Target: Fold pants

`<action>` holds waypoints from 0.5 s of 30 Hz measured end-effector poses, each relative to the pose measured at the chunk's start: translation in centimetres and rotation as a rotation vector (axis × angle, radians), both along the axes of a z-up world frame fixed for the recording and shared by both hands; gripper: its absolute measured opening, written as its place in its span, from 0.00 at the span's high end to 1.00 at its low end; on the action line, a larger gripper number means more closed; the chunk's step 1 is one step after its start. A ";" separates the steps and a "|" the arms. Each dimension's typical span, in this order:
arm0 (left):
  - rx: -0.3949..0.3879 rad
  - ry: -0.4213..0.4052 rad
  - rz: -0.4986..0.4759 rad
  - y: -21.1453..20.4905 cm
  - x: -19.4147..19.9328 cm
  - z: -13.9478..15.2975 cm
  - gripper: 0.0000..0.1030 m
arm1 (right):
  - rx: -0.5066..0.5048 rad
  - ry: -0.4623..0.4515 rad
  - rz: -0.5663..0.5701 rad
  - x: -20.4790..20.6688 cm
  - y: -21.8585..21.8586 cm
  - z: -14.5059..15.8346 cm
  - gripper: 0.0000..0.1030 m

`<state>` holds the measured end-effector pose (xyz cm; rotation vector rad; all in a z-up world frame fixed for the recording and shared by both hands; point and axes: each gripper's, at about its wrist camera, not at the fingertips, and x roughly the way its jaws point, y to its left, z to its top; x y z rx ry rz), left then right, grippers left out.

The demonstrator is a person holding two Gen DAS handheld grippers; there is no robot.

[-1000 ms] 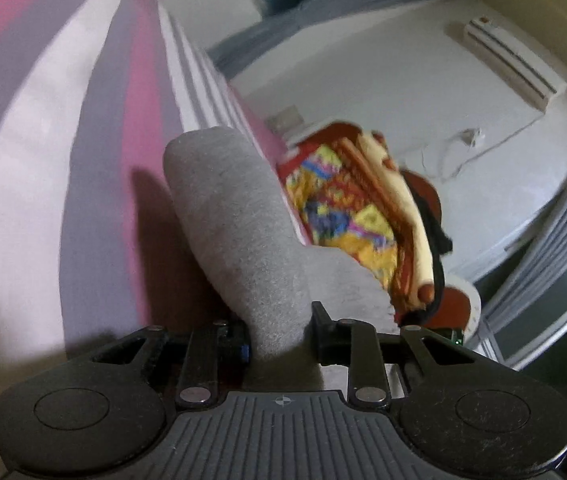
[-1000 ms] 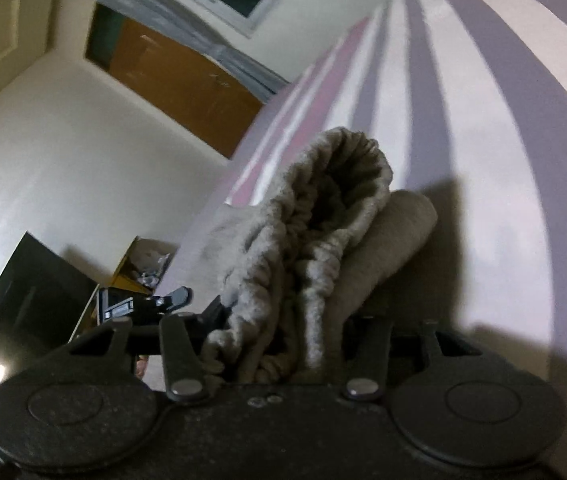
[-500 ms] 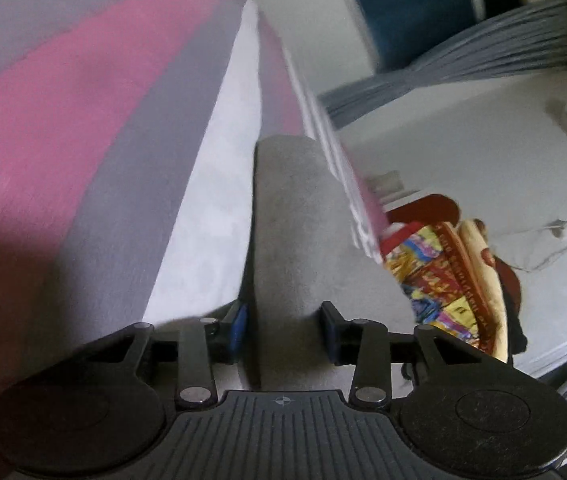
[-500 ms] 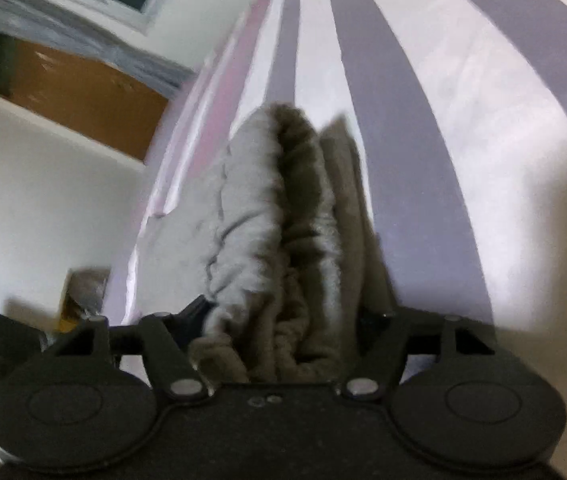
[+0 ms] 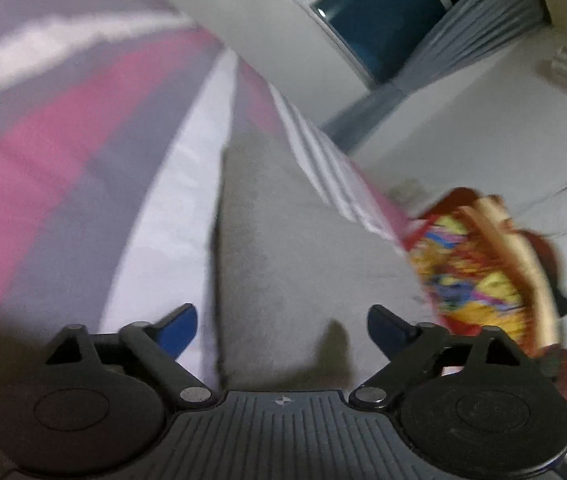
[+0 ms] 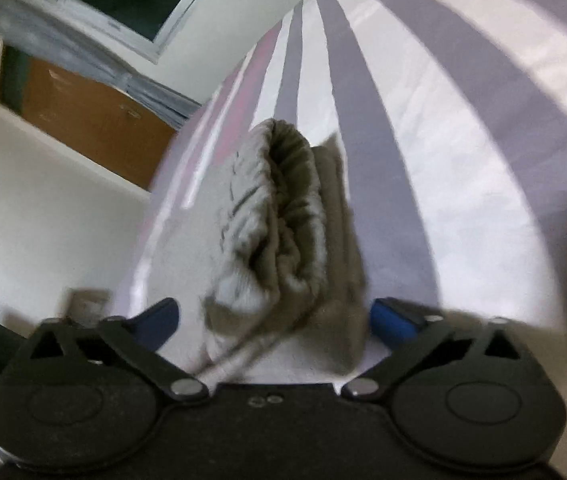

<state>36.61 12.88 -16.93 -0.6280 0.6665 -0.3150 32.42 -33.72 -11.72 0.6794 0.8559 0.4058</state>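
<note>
On the striped bedsheet [image 5: 63,168] the folded pants [image 5: 275,264] stretch lengthwise away between both opening grippers, unpinched.

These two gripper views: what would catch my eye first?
The grey pants, folded into a thick bundle on the pink, grey and white striped bedsheet, sit between the opening jaws of the right gripper. In the left view, a bright multicoloured blanket pile glows beyond the bed's edge.

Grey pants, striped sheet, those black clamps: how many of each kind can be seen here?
Grey pants: 1, folded, lying on the sheet.
Striped sheet: 1.
Clamps: 2, the left gripper and the right gripper, both with jaws opening, the pants between them but not pinched.
Total: 4.
</note>
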 end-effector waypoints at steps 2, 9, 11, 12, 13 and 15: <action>0.120 -0.028 0.071 -0.2 -1.9 1.1 0.04 | -0.095 -0.061 0.000 -2.0 0.6 1.6 0.00; 0.260 -0.107 0.136 -0.7 -6.7 7.0 0.00 | -0.283 -0.212 -0.034 -8.6 1.7 7.0 0.00; 0.310 -0.128 0.127 -1.0 -8.8 9.0 0.00 | -0.321 -0.247 -0.037 -10.4 2.2 8.6 0.00; 0.329 -0.134 0.124 -1.2 -9.7 10.0 0.00 | -0.341 -0.262 -0.036 -11.4 2.5 9.6 0.00; 0.340 -0.130 0.125 -1.8 -10.6 11.0 0.00 | -0.352 -0.269 -0.031 -11.8 2.8 10.2 0.00; 0.344 -0.131 0.121 -1.9 -12.4 12.7 0.00 | -0.368 -0.296 -0.031 -13.3 3.4 11.5 0.00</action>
